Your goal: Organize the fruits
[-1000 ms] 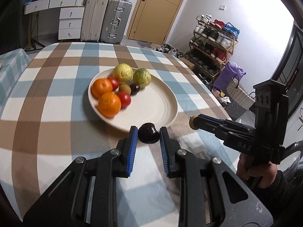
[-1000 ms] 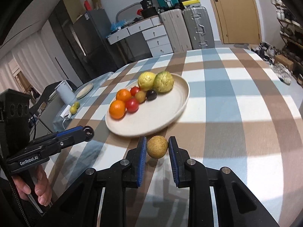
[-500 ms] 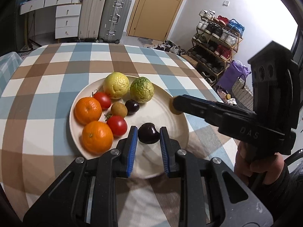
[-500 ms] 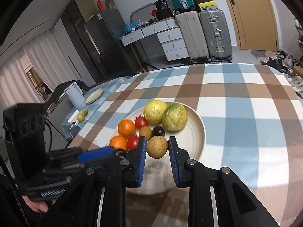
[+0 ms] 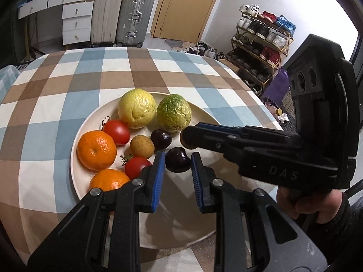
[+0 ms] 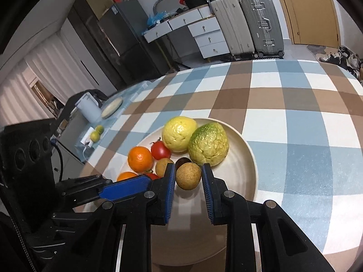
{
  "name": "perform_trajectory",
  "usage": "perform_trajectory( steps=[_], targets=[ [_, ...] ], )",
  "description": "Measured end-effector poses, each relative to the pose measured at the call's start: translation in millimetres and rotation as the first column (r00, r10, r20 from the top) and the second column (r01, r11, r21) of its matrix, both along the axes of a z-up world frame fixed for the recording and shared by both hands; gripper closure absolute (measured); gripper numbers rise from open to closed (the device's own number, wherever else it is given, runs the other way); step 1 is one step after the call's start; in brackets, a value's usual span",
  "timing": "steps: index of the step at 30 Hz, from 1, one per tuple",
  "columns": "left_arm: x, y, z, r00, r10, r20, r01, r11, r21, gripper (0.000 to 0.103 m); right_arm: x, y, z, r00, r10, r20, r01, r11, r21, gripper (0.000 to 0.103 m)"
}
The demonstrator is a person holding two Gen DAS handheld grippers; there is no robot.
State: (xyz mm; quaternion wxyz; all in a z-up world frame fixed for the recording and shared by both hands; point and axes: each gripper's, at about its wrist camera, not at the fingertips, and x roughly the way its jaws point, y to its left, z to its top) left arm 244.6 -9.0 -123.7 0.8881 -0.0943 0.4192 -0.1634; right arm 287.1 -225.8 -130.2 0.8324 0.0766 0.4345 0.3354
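Most fruit already lay grouped on the plate (image 5: 90,122), which sat near the table's front edge. The left gripper (image 5: 177,166) clamped a dark plum (image 5: 177,162) and the right gripper (image 6: 188,179) a brown longan (image 6: 188,176), both over the plate's open front half. Judging by that, only setting these two down remained.

1. We see an evenly lit indoor scene; in the left wrist view strong white glare burns out the upper right corner.
2. Soft shadows fall on the round cream ceramic plate (image 5: 86,122) beneath the black gripper frames.
3. The checked blue, brown and white tablecloth (image 6: 295,117) bows sharply toward its far edge, and both views darken to black at the corners.
4. Focus is sharp throughout, without motion blur.
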Motion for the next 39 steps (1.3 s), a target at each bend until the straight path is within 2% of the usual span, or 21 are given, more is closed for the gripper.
perform_trajectory(
  steps=[7, 12, 14, 16, 18, 20, 23, 24, 26, 28, 30, 33, 36, 39],
  targets=[
    [2.2, 3.4, -3.3, 1.0, 0.013, 0.003, -0.013, 1.0, -0.002, 0.082, 3.7, 2.9, -4.2, 1.0, 0.006, 0.003, -0.006, 1.0, -0.004, 0.079],
    [-0.5, 6.5, -0.1, 0.999, 0.01, 0.033, -0.009, 1.0, -0.027, 0.082, 3.1, 5.7, -2.6, 1.0, 0.015, 0.009, -0.015, 1.0, -0.007, 0.078],
    [-3.3, 7.6, 3.9, 0.999, 0.015, 0.045, -0.014, 1.0, -0.028, 0.081, 2.9, 4.7, -1.1, 1.0, 0.01, 0.008, -0.01, 1.0, -0.002, 0.069],
    [-7.3, 9.4, 8.3, 0.998, 0.027, 0.057, -0.026, 0.999, -0.024, 0.079, 0.5, 0.2, 5.1, 1.0, -0.005, 0.023, 0.005, 1.0, 0.018, 0.051],
    [-14.3, 11.5, 14.7, 0.997, 0.034, 0.068, -0.032, 0.999, -0.03, 0.076, -3.9, -6.5, 13.5, 0.999, -0.018, 0.048, 0.016, 0.999, 0.05, 0.044],
    [-22.6, 12.3, 21.4, 0.996, 0.042, 0.085, -0.04, 0.999, -0.025, 0.074, -10.8, -13.1, 23.1, 0.997, -0.033, 0.076, 0.028, 0.997, 0.065, 0.043],
    [-36.0, 12.6, 32.6, 0.993, 0.051, 0.108, -0.05, 0.999, -0.007, 0.073, -25.6, -25.4, 38.4, 0.991, -0.064, 0.114, 0.054, 0.995, 0.082, 0.026],
    [-41.7, 12.8, 37.9, 0.992, 0.058, 0.113, -0.058, 0.998, -0.002, 0.07, -30.2, -28.9, 42.4, 0.99, -0.071, 0.122, 0.061, 0.994, 0.088, 0.021],
    [-51.6, 14.2, 46.7, 0.989, 0.07, 0.131, -0.07, 0.998, -0.005, 0.062, -40.7, -36.6, 49.9, 0.986, -0.09, 0.142, 0.077, 0.992, 0.095, 0.021],
    [-64.6, 15.4, 58.2, 0.983, 0.087, 0.159, -0.088, 0.996, -0.003, 0.043, -53.8, -44.9, 57.9, 0.981, -0.112, 0.162, 0.097, 0.991, 0.094, 0.02],
    [-79.3, 16.4, 69.9, 0.974, 0.111, 0.198, -0.113, 0.994, 0.0, 0.036, -67.6, -53.4, 64.9, 0.974, -0.135, 0.18, 0.117, 0.988, 0.105, 0.015],
    [-96.6, 16.1, 82.4, 0.967, 0.124, 0.224, -0.129, 0.992, 0.008, 0.03, -89.2, -65.8, 74.5, 0.963, -0.172, 0.208, 0.15, 0.982, 0.117, 0.012],
    [-115.9, 15.8, 94.7, 0.956, 0.145, 0.254, -0.155, 0.988, 0.017, 0.019, -108.0, -76.4, 81.8, 0.954, -0.202, 0.224, 0.172, 0.974, 0.147, 0.008],
    [-134.3, 16.8, 108.8, 0.935, 0.187, 0.301, -0.211, 0.976, 0.052, 0.017, -127.5, -85.2, 90.9, 0.94, -0.227, 0.256, 0.188, 0.968, 0.169, 0.005]
  ],
)
